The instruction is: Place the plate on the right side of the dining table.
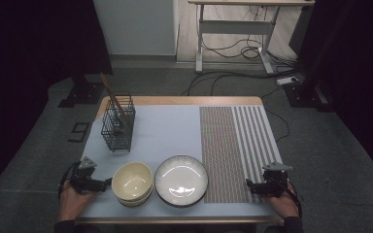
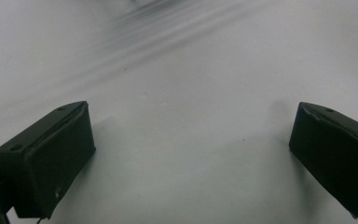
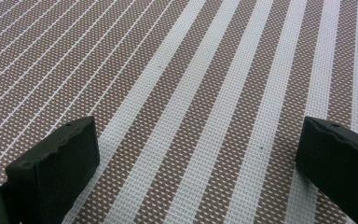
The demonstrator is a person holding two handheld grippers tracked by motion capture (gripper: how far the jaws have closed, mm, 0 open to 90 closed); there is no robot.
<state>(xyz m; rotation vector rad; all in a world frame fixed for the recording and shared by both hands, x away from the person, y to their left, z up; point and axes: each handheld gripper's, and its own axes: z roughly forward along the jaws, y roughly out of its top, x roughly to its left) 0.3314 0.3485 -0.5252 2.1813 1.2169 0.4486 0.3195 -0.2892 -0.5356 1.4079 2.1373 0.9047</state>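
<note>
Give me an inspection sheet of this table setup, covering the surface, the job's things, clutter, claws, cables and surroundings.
Surface: wooden table under a pale cloth; striped placemat on its right part.
Job's things: cream bowls, stacked, beside a grey plate; wire basket holding sticks.
Clutter: nothing seen.
Claws: left claw open over the cloth, near the bowls; right claw open over the placemat; both hold nothing.
Cables: floor cables behind the table.
Surroundings: desk frame, dark curtains.

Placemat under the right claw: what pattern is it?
The placemat is a brown and white woven mesh with stripes, clearest in the right gripper view.
</note>
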